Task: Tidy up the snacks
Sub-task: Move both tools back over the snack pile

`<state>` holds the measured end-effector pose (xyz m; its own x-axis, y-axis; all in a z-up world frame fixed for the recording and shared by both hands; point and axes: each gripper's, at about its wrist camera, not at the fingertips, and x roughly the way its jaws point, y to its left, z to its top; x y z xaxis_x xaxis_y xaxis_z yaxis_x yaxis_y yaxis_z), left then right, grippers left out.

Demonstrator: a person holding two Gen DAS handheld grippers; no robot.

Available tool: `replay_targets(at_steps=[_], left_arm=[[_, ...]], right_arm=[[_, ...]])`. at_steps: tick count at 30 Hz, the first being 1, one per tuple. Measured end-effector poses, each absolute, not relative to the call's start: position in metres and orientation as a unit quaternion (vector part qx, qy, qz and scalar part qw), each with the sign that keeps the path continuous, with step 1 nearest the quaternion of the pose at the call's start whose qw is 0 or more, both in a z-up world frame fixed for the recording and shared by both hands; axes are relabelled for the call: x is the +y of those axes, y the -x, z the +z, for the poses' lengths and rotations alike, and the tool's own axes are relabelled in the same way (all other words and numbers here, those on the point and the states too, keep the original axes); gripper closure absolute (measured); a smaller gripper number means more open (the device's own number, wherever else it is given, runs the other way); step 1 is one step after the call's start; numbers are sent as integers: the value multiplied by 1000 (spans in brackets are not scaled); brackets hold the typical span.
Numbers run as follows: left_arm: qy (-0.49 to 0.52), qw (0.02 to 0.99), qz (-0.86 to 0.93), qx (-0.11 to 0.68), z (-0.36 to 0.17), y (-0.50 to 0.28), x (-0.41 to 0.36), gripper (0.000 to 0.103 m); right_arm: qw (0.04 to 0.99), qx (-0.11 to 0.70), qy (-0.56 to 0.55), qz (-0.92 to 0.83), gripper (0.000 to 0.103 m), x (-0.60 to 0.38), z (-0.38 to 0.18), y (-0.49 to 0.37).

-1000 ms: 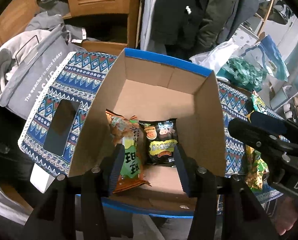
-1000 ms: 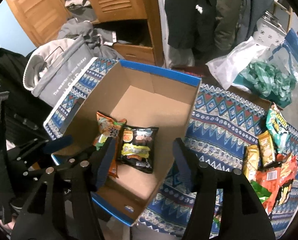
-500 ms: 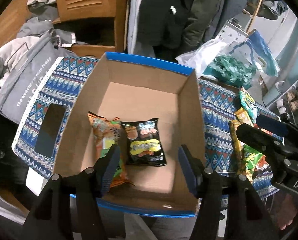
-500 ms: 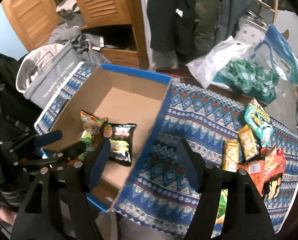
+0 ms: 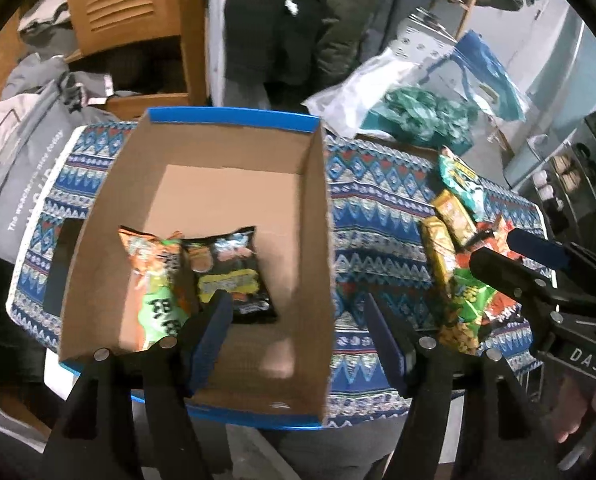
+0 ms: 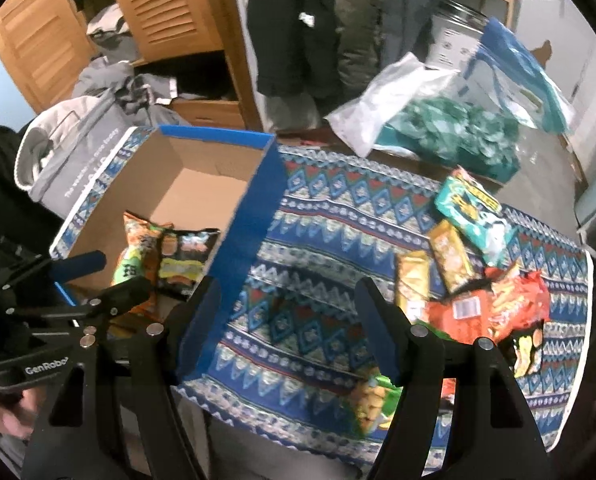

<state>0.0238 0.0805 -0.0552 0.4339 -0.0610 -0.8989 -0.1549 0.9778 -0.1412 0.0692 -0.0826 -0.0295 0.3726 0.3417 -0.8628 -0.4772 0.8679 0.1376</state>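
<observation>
A cardboard box (image 5: 233,184) with a blue rim stands on the patterned cloth. An orange-green snack bag (image 5: 153,280) and a black snack bag (image 5: 225,276) lie side by side inside it. My left gripper (image 5: 298,304) hovers over the box's near right part; its jaws are opening and nothing is between them. My right gripper (image 6: 287,286) is open and empty above the cloth, just right of the box wall (image 6: 253,216). Loose snacks lie to its right: a teal bag (image 6: 470,212), two yellow packs (image 6: 450,256), a red-orange bag (image 6: 498,312) and a green bag (image 6: 374,400).
The blue patterned cloth (image 6: 330,216) covers the table. A dark phone (image 5: 57,272) lies left of the box. A grey tote bag (image 5: 21,176) sits at the far left. Plastic bags with green contents (image 6: 450,128) lie behind, and a wooden wardrobe (image 6: 165,4) with hanging coats stands beyond.
Both grippers have moved right. The right one went from over the box to over the cloth, nearer the snack pile. The left jaws have spread wider.
</observation>
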Motion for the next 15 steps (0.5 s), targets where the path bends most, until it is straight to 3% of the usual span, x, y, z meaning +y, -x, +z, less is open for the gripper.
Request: replay_targets(at_steps=[4,9,15], left_arm=[[88,839,21,537,-56,-27,63,27],[78,831,5,551,-59,-32,41,25],[46,830,2,556,-63,-37,12,23]], right_arm=[[828,507,58,231,32,-106,-34,-72],[834,509,44,209,22,-135,-38,-74],[840,512,23,176,19,-171,-43,-78]])
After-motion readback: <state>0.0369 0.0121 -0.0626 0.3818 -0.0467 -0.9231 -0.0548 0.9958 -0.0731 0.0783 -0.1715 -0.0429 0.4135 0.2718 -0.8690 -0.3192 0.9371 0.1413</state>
